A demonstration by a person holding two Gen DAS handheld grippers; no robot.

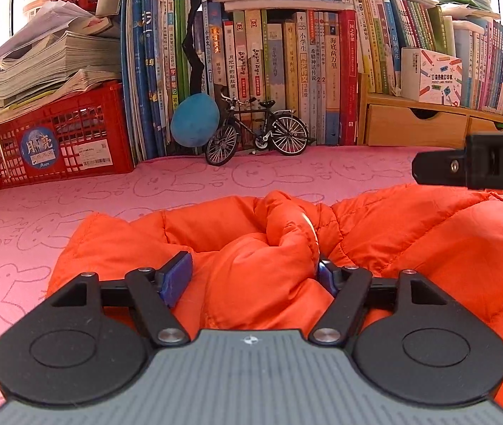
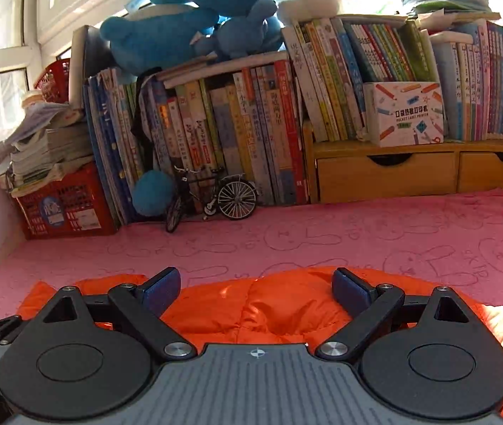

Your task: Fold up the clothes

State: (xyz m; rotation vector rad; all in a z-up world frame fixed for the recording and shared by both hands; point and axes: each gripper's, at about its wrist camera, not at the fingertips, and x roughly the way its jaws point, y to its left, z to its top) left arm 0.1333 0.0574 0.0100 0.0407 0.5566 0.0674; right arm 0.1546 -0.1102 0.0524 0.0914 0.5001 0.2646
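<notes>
The orange puffer jacket (image 1: 375,248) lies rumpled on the pink rabbit-print blanket (image 1: 74,205), filling 3 to 6 o'clock of the left wrist view; it looks light, soft and slick, so a seam or hem should give firmer purchase than a puffed panel. The left gripper (image 1: 255,278) stands wide around a raised fold without pinching it, and the right gripper (image 2: 256,292) is likewise spread wide over the jacket. At 1 o'clock a white box (image 1: 437,78) reads "POCKET LABEL PRINTER", and the red crate (image 1: 63,145) at 10 o'clock carries a "Moon" sticker.
</notes>
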